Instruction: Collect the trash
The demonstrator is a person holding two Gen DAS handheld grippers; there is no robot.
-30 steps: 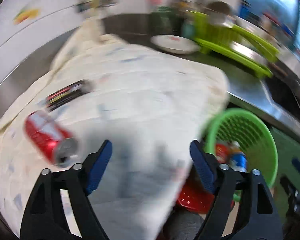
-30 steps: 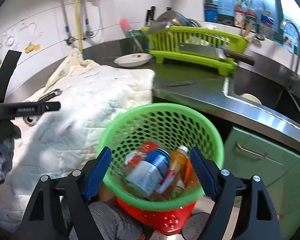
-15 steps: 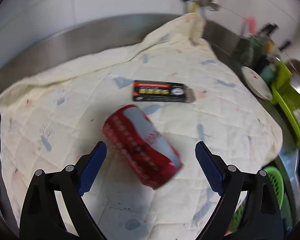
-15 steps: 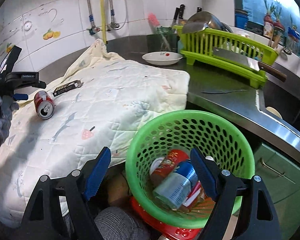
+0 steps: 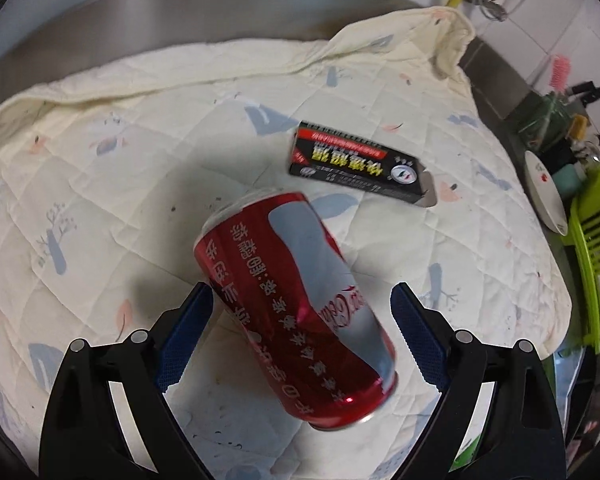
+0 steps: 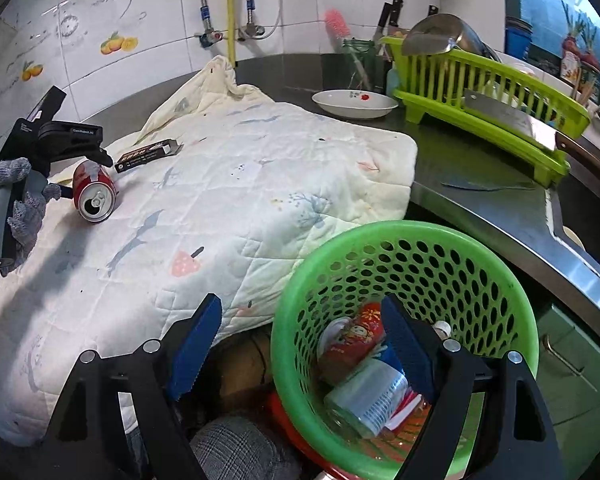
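Left hand-held gripper [image 5: 302, 322] gaping astride red can [image 5: 296, 320], untouched; right hand-held gripper [image 6: 300, 336] open.

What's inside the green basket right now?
The green basket holds a red can, a blue-and-white can and a white bottle cap. The right gripper's finger covers part of the pile.

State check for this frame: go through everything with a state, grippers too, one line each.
Left gripper: open, jaws have just been opening, straddling the can without pressing.
Right gripper: open, empty.
Can: on its side on the quilt, opened.
Black box: flat on the quilt, end flap open.
Basket: upright, partly filled with trash.
Bowl: upright on the counter.
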